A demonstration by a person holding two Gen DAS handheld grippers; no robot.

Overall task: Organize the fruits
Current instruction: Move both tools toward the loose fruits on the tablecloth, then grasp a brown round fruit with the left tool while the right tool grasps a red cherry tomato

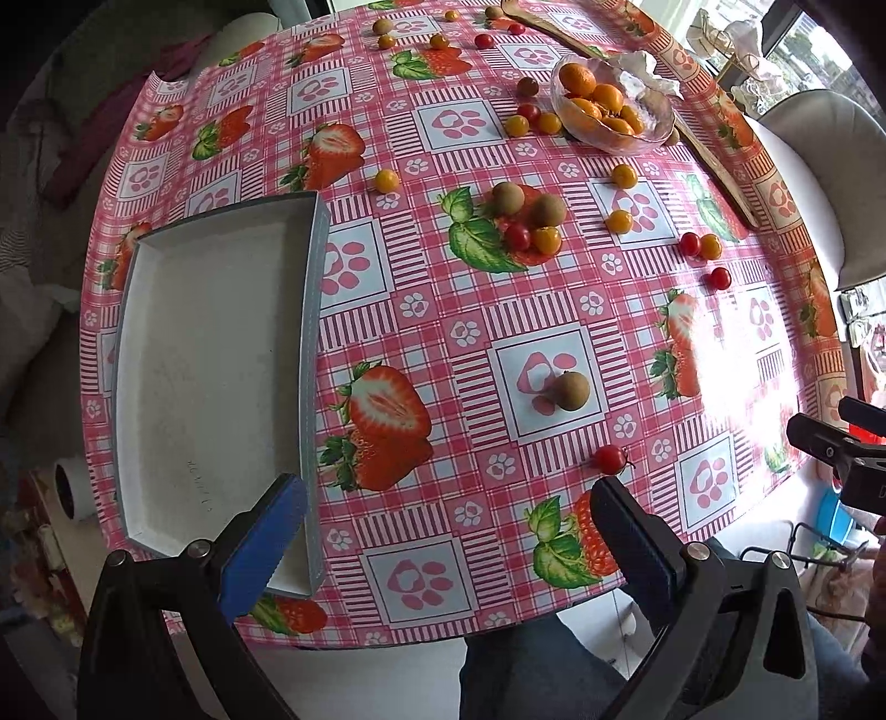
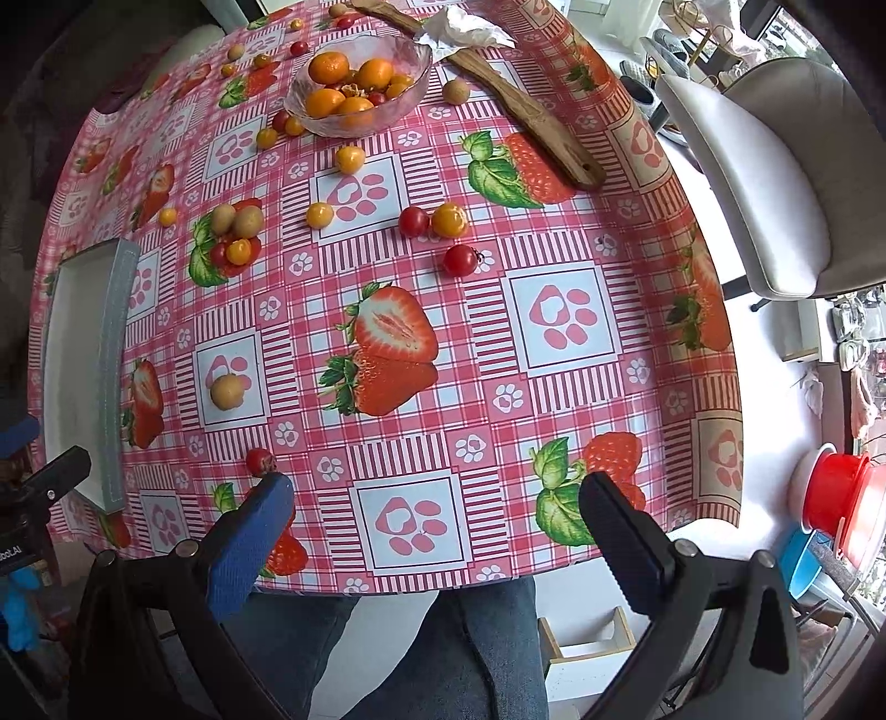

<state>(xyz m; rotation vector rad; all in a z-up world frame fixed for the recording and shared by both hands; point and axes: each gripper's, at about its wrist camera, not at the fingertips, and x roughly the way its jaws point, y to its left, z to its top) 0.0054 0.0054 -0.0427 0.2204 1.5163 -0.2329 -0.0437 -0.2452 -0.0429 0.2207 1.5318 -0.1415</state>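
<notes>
Several small fruits lie scattered on the strawberry-print tablecloth [image 1: 443,310]: a brown longan [image 1: 571,391], a red cherry tomato [image 1: 609,459] near the front edge, and a cluster of longans and tomatoes [image 1: 526,219] farther back. A glass bowl [image 1: 645,141] holds oranges. An empty white tray [image 1: 221,360] sits at the left. My left gripper [image 1: 448,498] hangs open over the table's front edge, holding nothing. My right gripper [image 2: 437,498] is open too, empty, with the same red tomato [image 2: 259,461] just beyond its blue finger [image 2: 252,543].
A long wooden board [image 2: 526,116] and crumpled paper [image 2: 465,27] lie at the back right. A white chair [image 2: 764,183] stands to the right of the table. A person's jeans-clad legs [image 2: 443,653] are below the front edge. A red bowl [image 2: 839,493] sits on the floor.
</notes>
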